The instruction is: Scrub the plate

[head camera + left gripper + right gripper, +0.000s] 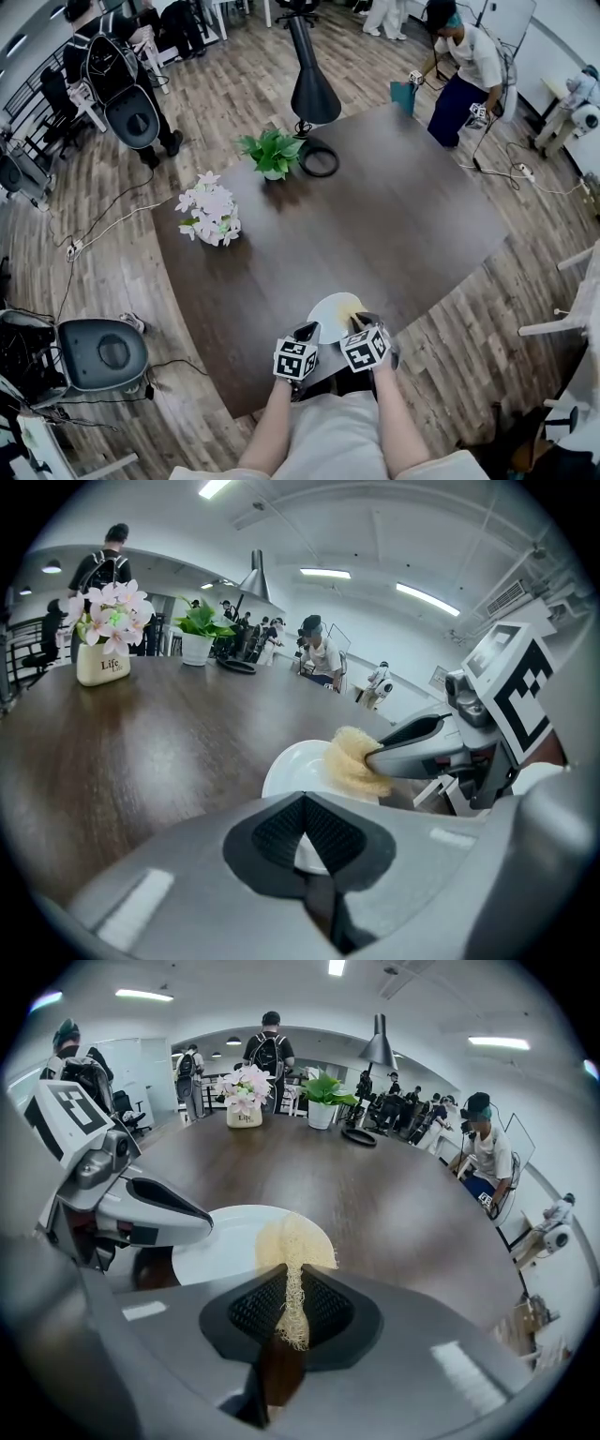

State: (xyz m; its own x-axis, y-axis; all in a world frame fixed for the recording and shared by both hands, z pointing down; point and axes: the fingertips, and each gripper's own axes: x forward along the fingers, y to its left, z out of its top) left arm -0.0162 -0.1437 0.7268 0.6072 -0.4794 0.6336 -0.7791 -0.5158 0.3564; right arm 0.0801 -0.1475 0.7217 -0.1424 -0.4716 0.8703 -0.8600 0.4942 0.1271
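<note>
Two grippers are busy. My left gripper [307,834] has its fingers shut on the near rim of the white plate [292,766], at the near edge of the tabletop [375,216]. My right gripper [291,1309] pinches a soft yellow scrubber [293,1241] that lies on the plate. I think the plate is hard, slippery and breakable, so the rim is the best hold. My fingers hide how much rim I have.

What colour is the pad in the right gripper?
Pale yellow: the pad lies on the white plate; right gripper view shows it best.
</note>
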